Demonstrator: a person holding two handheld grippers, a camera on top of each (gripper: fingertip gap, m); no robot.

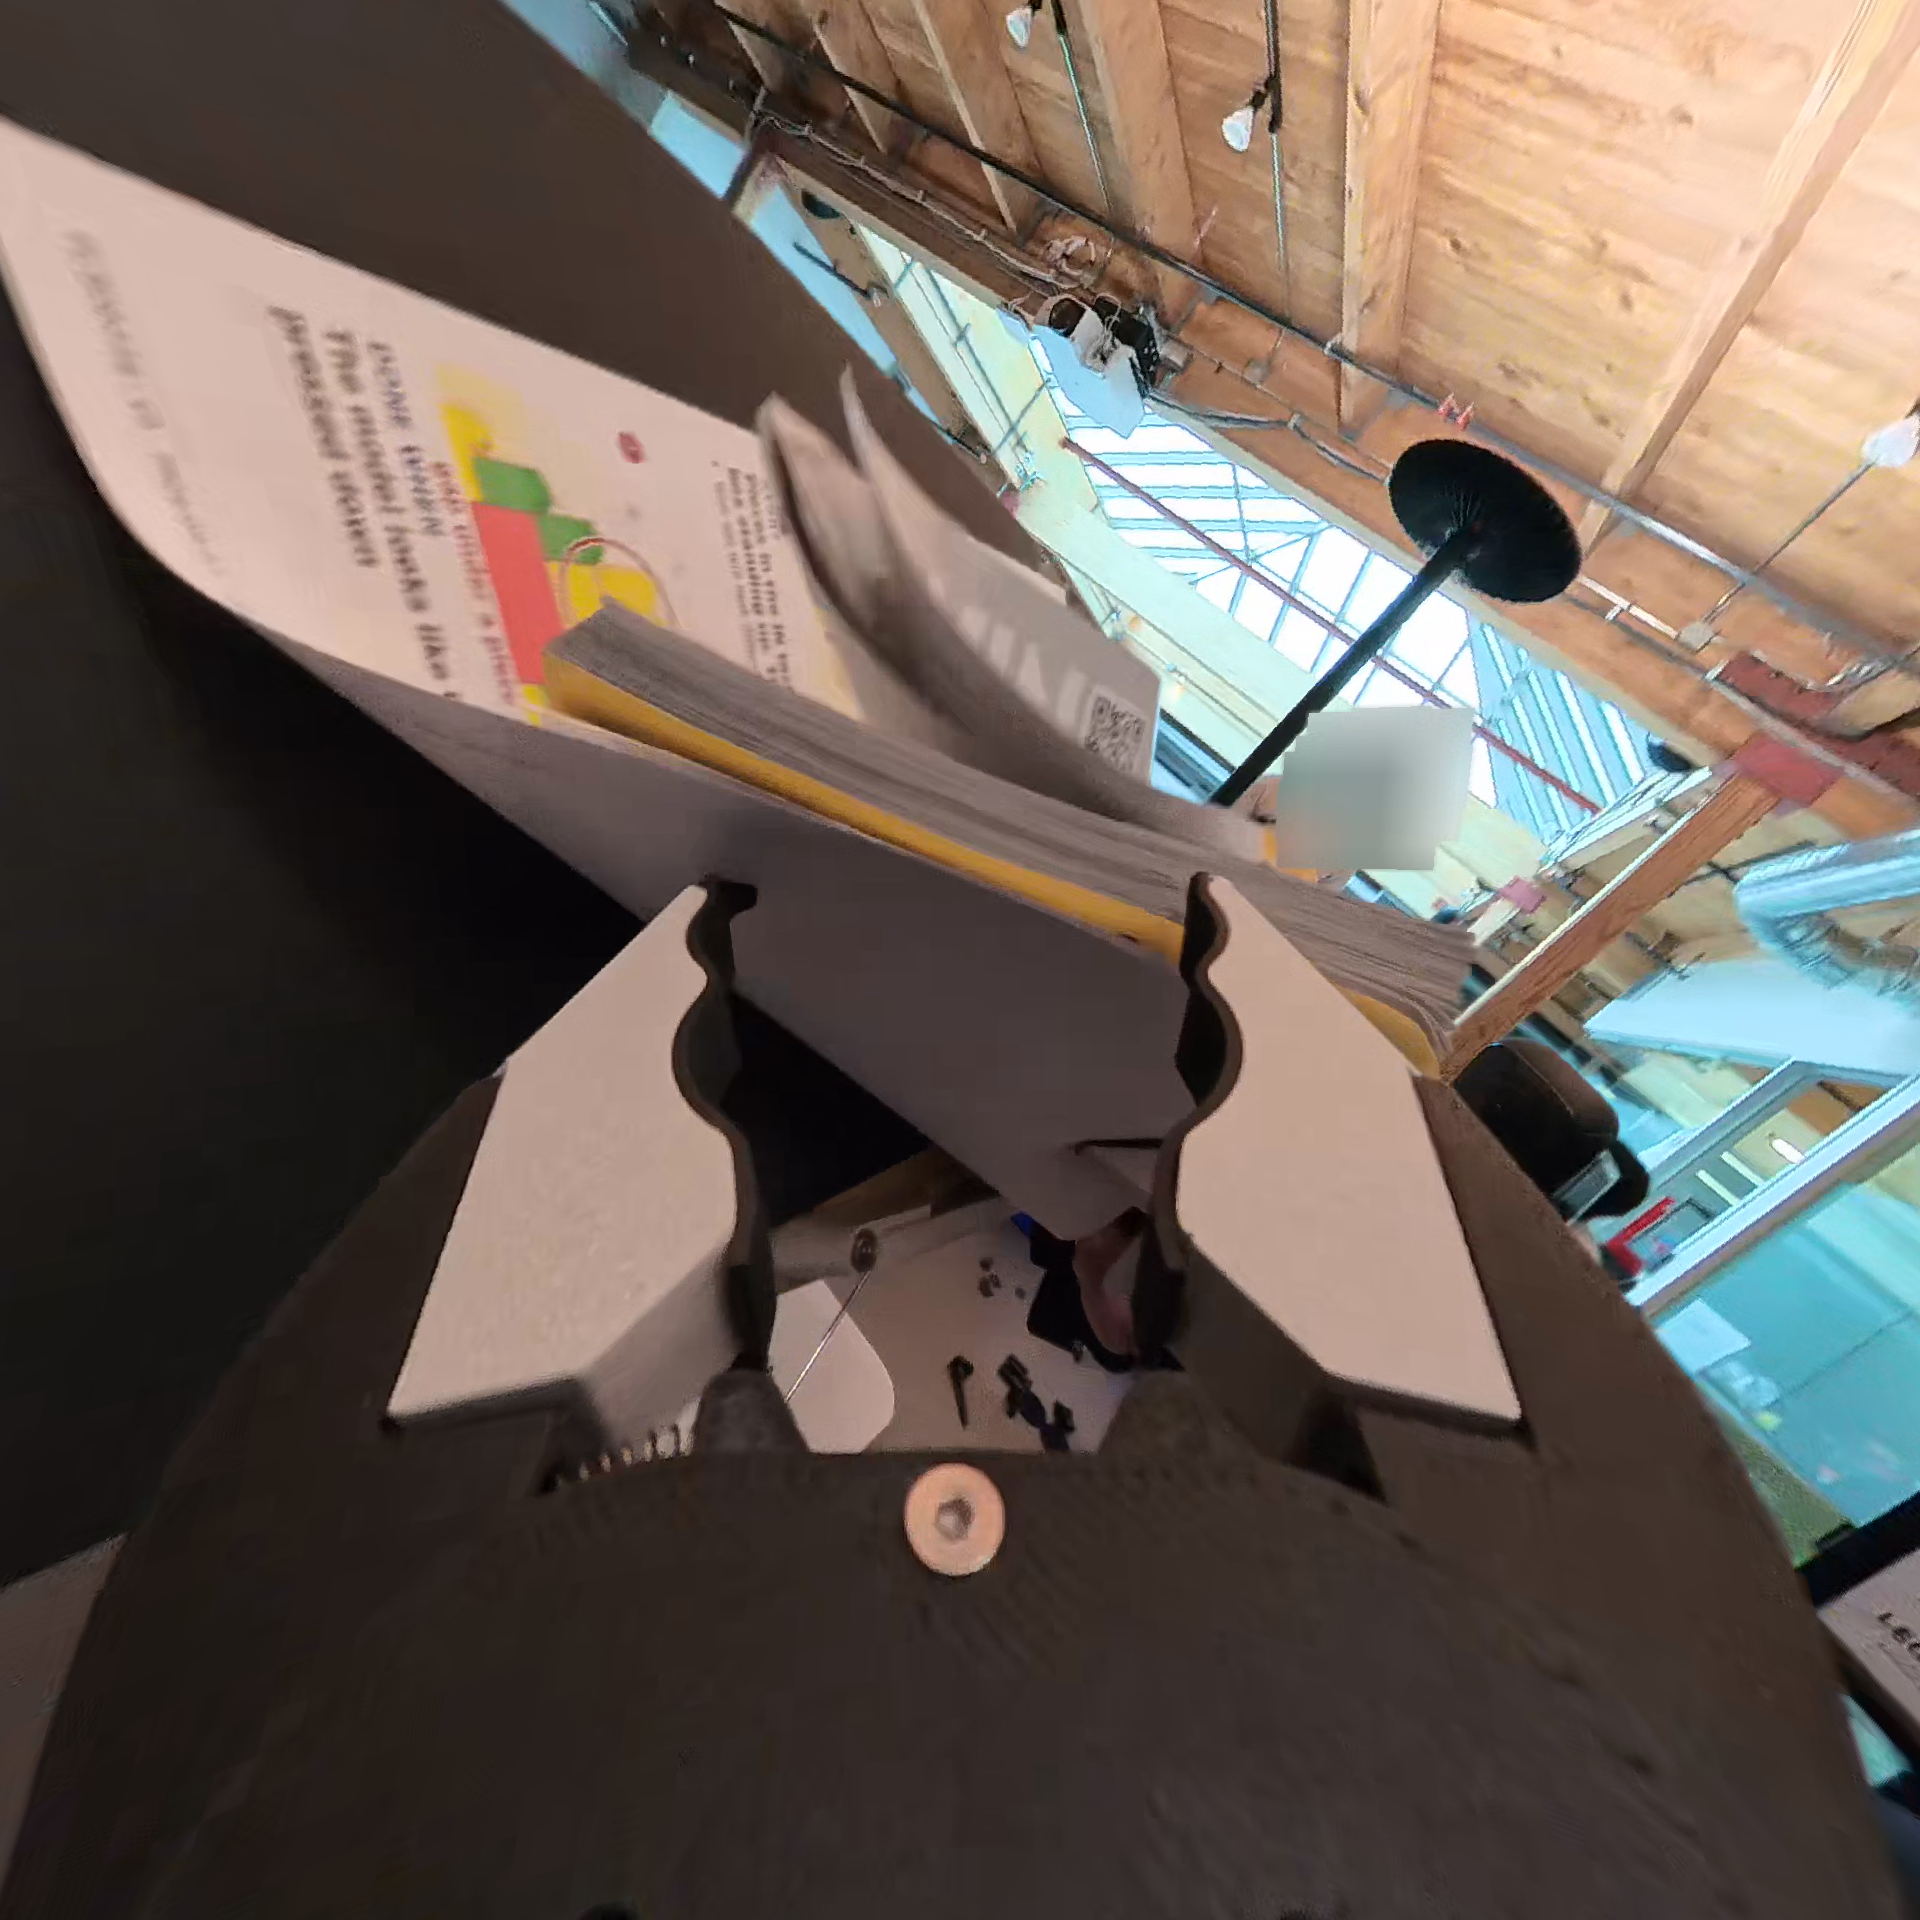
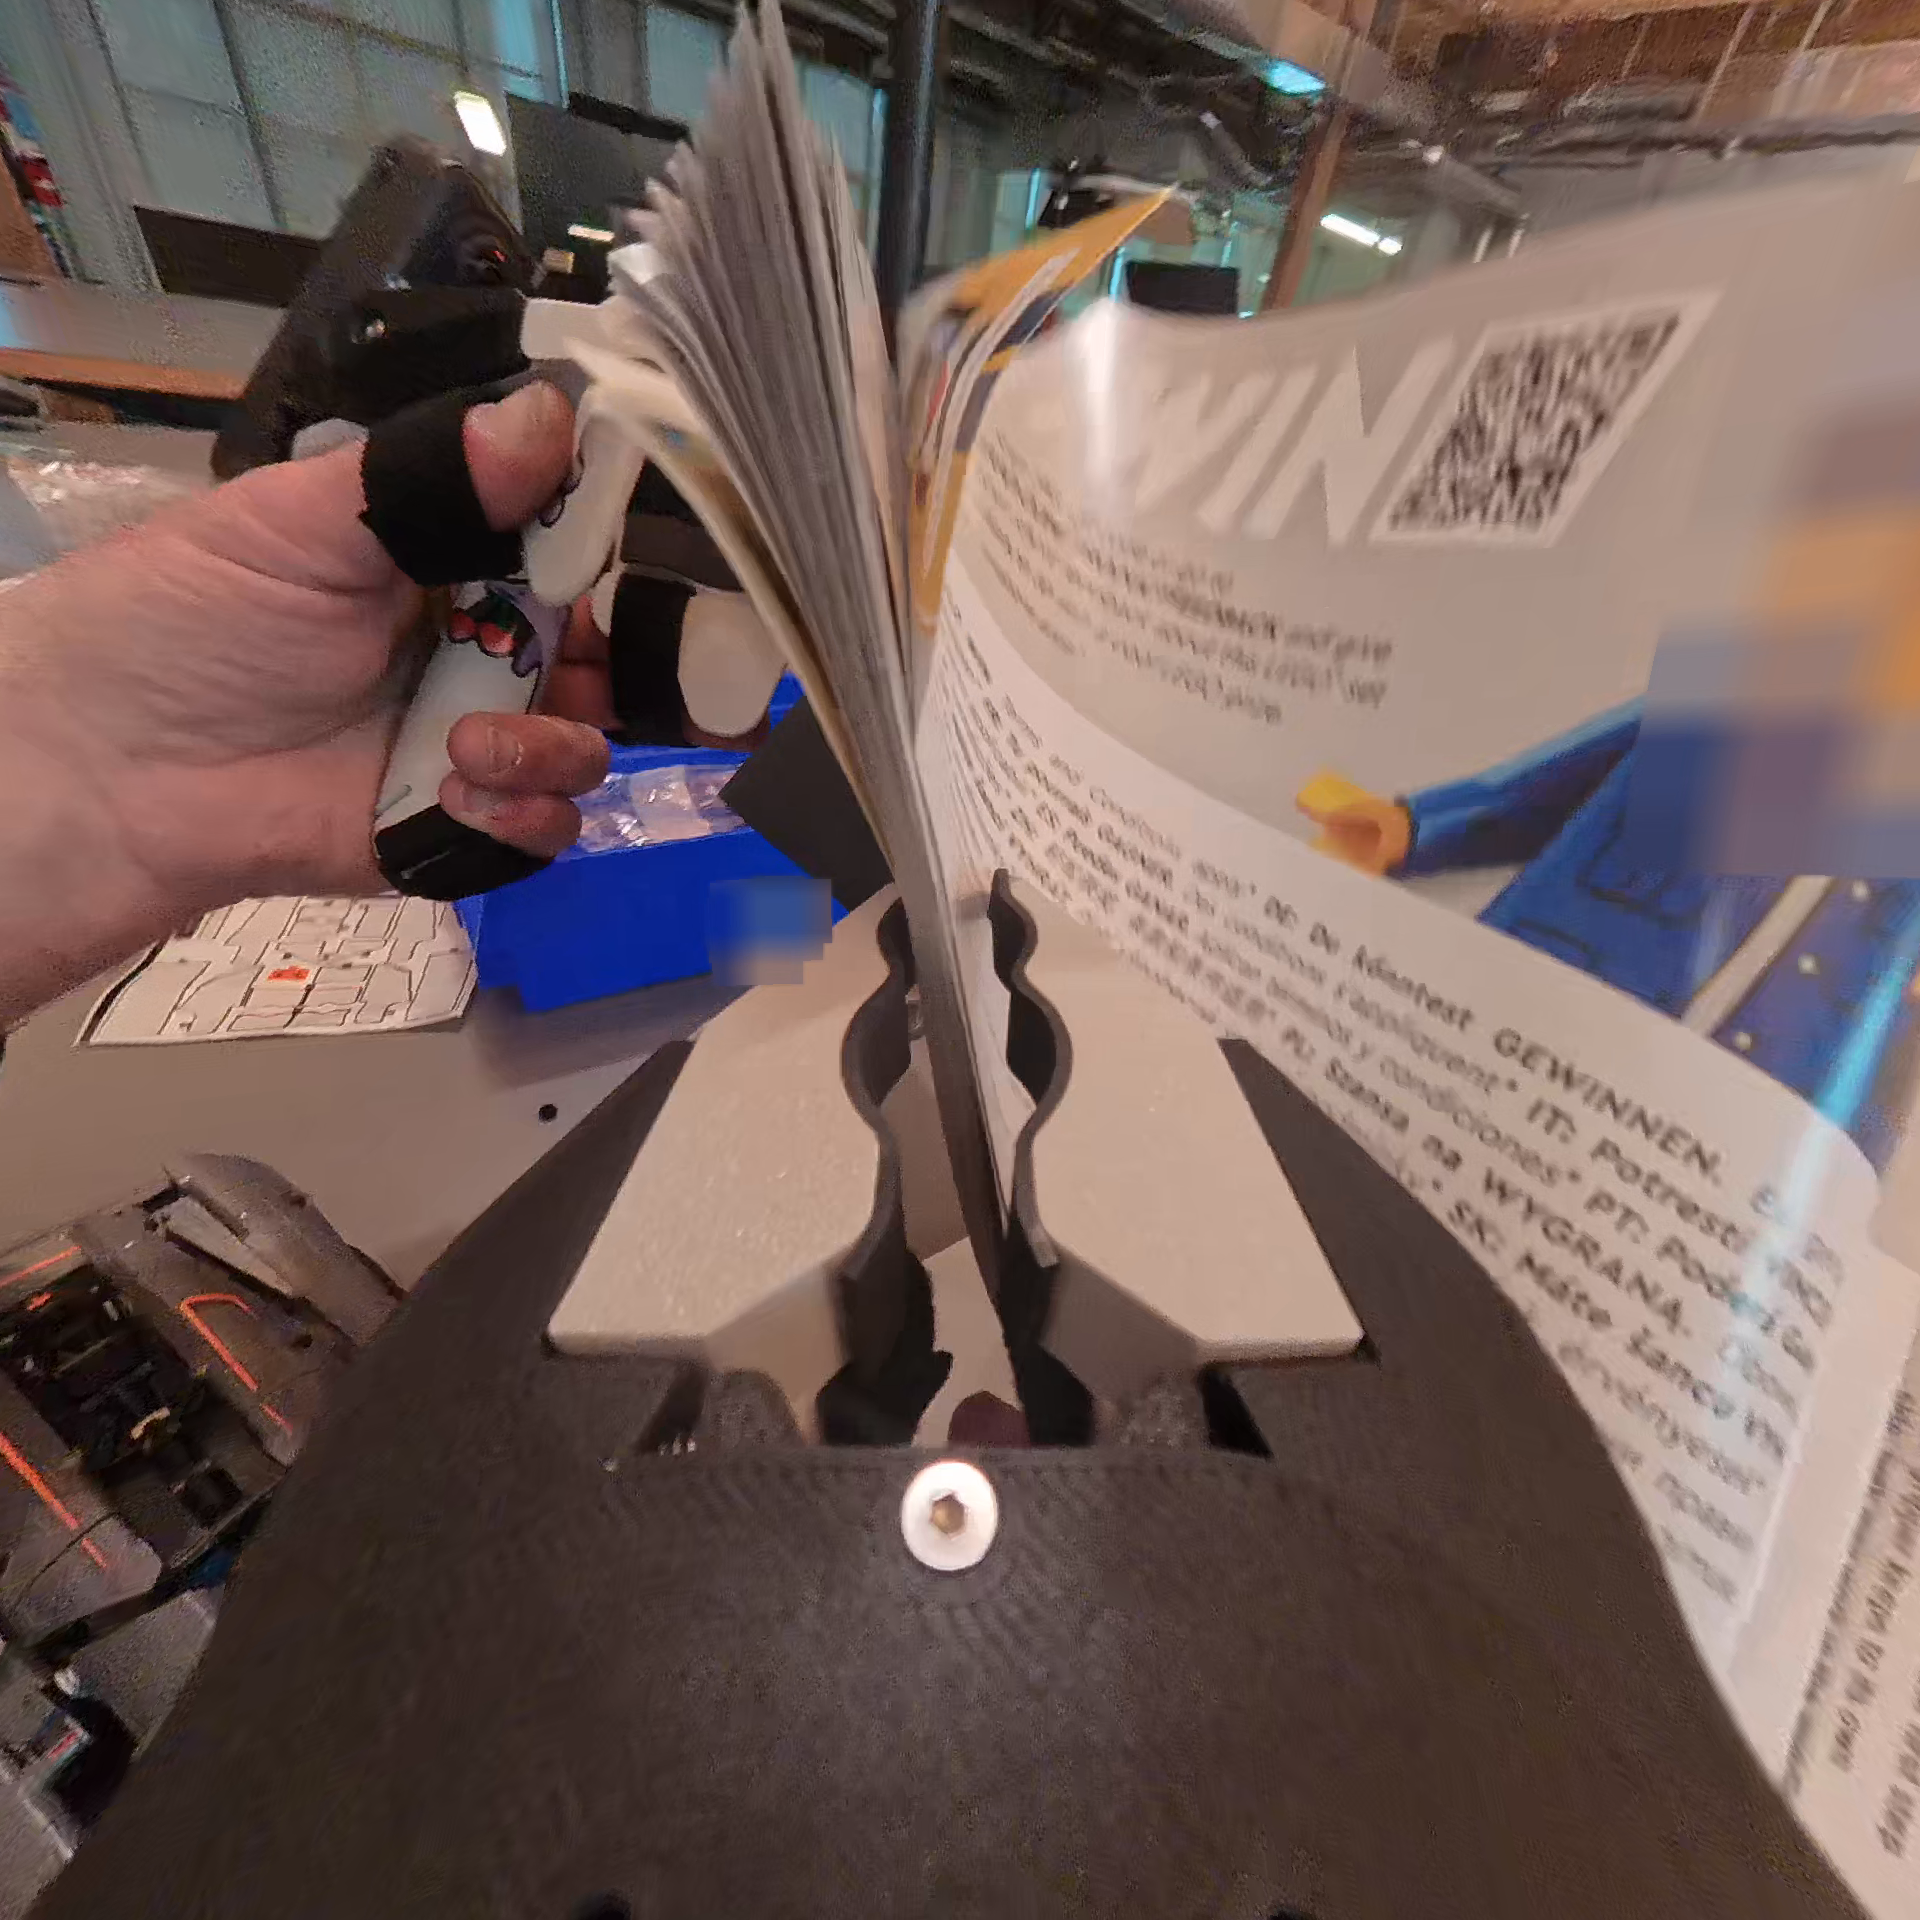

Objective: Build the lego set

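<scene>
1. Your right gripper [image 2: 951, 914] pinches the instruction booklet [image 2: 1299, 727] near its spine: the two pale fingers are nearly closed, the page stack sandwiched between them and standing upright out of the tips, pages fanning above.
2. Your left gripper [image 1: 961, 904] is spread wide, with a pale sheet of the booklet [image 1: 935, 987] lying across the gap between its fingers; whether either finger presses on that sheet cannot be told.
3. Your left hand [image 2: 260, 665], seen only in the right wrist view, sits left of the booklet, wrapped round the left gripper's handle, with a black band over the thumb and the fingers curled beneath.
4. Only the left wrist view, tilted steeply, shows the booklet's yellow-edged page block and an open page with a coloured brick diagram, and beyond the booklet a wooden ceiling [image 1: 1558, 260].
5. Only the right wrist view shows, left of the booklet, a blue bin [image 2: 623, 914] holding clear bags, a sticker sheet [image 2: 291, 977] lying flat beside it, and a dark partly built model [image 2: 156, 1351] lower down on the grey table [image 2: 416, 1122].
</scene>
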